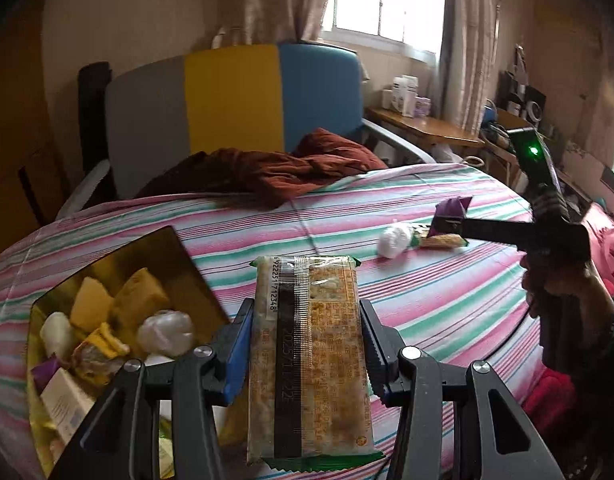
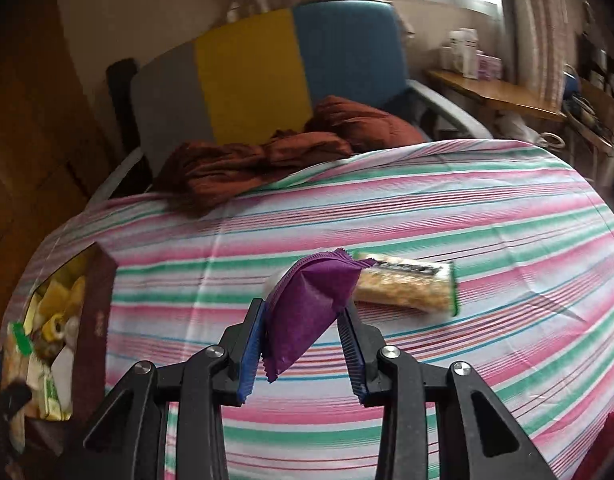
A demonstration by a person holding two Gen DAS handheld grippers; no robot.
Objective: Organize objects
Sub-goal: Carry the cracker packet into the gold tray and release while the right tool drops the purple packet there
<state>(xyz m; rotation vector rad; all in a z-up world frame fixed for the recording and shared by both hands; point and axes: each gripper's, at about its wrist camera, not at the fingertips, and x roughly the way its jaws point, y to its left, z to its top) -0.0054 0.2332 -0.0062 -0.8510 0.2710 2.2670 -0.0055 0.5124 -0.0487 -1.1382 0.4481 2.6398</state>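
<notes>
- The room holds a bed [image 1: 407, 208] under a sheet striped in pink, green and white; behind it stand a headboard [image 1: 235, 96] in grey, yellow and blue panels, a bright curtained window [image 1: 383, 0], and a wooden side table [image 1: 427, 128] with small boxes on it
- A rust-brown blanket [image 1: 275, 172] lies crumpled at the head of the bed
- An open box [image 1: 179, 256] with a gold lining sits on the sheet at the left, filled with yellow, white and purple wrapped snacks
- The left claw [image 1: 307, 324] is clenched on a long clear-wrapped snack bar [image 1: 311, 352], pads pressing both long sides, the bar raised above the sheet just right of the box; its wrapper shows a barcode reading 6922251712348 and a stamped date 2025/11/22
- The right claw [image 2: 303, 320] is clamped on a purple sachet [image 2: 307, 308], lifted off the sheet; no writing can be read on it
- A second snack bar [image 2: 407, 284] with green ends lies on the sheet just beyond the right claw
- A white wrapped ball [image 1: 395, 240] rests beside that bar
</notes>
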